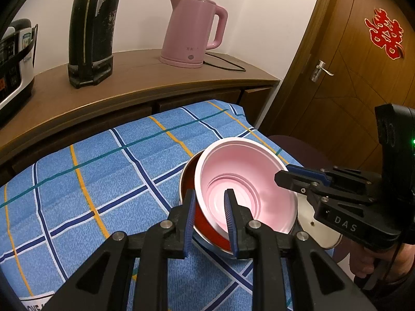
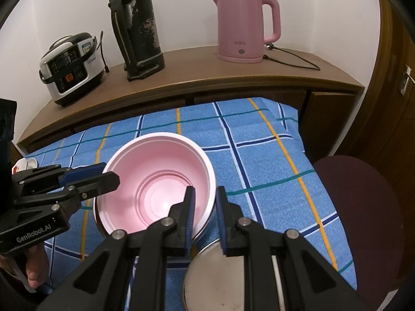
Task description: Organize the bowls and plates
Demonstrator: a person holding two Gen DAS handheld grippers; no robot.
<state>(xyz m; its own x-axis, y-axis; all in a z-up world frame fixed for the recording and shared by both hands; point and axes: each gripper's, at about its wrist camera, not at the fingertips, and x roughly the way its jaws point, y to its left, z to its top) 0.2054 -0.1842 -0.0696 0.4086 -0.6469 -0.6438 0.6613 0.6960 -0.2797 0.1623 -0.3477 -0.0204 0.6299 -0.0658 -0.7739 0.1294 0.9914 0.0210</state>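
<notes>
A pink bowl (image 1: 246, 181) (image 2: 158, 181) sits tilted inside a steel bowl with a red lining (image 1: 207, 226) on the blue checked cloth (image 1: 103, 168). My left gripper (image 1: 210, 194) (image 2: 109, 175) is shut at their near-left edge: one finger is inside the pink bowl, the other outside the steel bowl, so both rims lie between the pads. My right gripper (image 2: 205, 191) (image 1: 282, 175) is shut on the pink bowl's opposite rim. A flat steel plate (image 2: 215, 272) (image 1: 313, 223) lies under the right gripper.
A wooden sideboard (image 2: 233, 77) behind the table carries a pink kettle (image 2: 243, 26) with its cord, a black flask (image 2: 137, 26) and a rice cooker (image 2: 70, 64). Small dishes (image 2: 24, 164) sit far left. A dark red chair (image 2: 363, 207) and a door (image 1: 363, 64) stand to the right.
</notes>
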